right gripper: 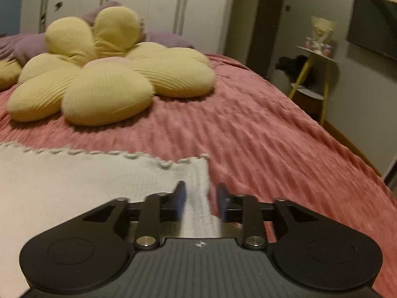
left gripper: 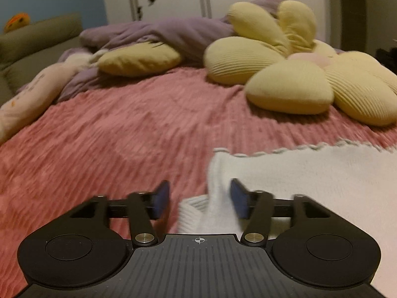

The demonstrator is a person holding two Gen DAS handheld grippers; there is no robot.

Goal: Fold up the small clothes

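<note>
Folding seems to be at the point where both grippers let go of the white knitted garment [left gripper: 310, 173] lying on the pink ribbed bedspread [left gripper: 124, 129]. In the left wrist view the left gripper [left gripper: 199, 200] has its jaws about half apart; the garment's left edge and a ribbed cuff sit between the blue pads [left gripper: 162, 198], with no pad clearly pressing. In the right wrist view the right gripper [right gripper: 201, 200] stands narrower, a strip of the cloth's right edge in the gap, apparently loose. The garment fills the lower right of the left view and the lower left of the right view, its scalloped hem facing the yellow flower cushion [right gripper: 104, 74]. A good release would open both sides wide enough that no pad drags fabric, then lift clear evenly so the edges stay aligned.
</note>
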